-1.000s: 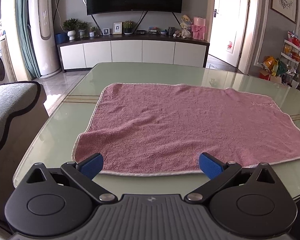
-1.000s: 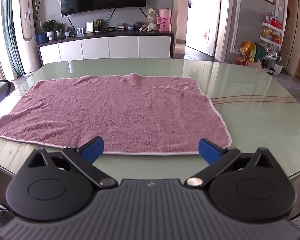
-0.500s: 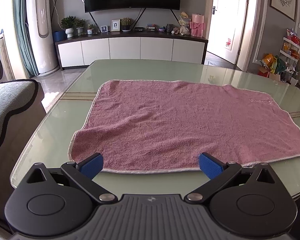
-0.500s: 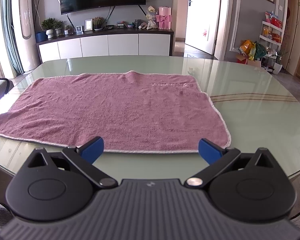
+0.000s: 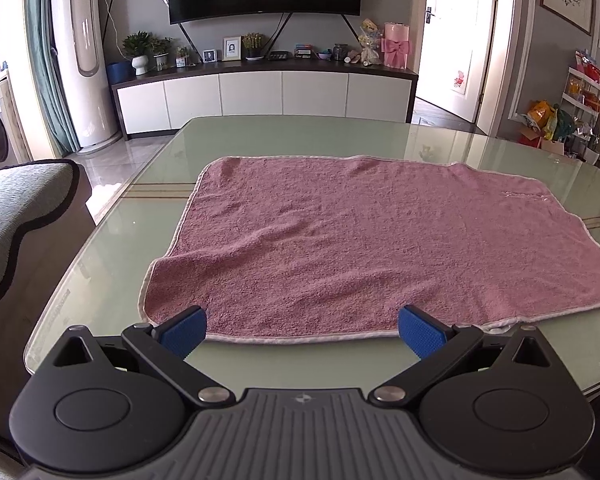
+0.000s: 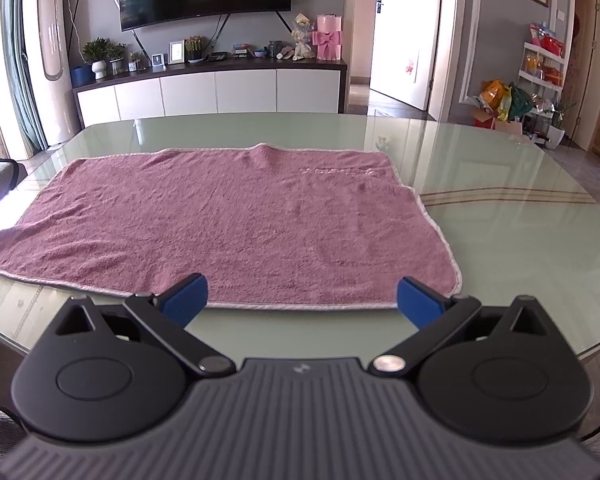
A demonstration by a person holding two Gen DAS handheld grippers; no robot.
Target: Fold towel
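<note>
A pink towel (image 5: 360, 240) with a pale hem lies spread flat on the green glass table (image 5: 112, 248); it also shows in the right wrist view (image 6: 228, 228). My left gripper (image 5: 302, 330) is open and empty, just short of the towel's near edge, toward its near left corner (image 5: 150, 312). My right gripper (image 6: 302, 296) is open and empty, just short of the near edge, toward the near right corner (image 6: 454, 286). Neither gripper touches the towel.
A padded chair (image 5: 16, 216) stands left of the table. The table's near rim (image 6: 580, 344) curves close under both grippers. A TV cabinet (image 5: 260, 92) and a doorway (image 5: 452, 40) lie beyond the far side.
Both grippers have drawn slightly closer to the towel's near edge and tipped down a little. Both stay open. The towel has not moved.
</note>
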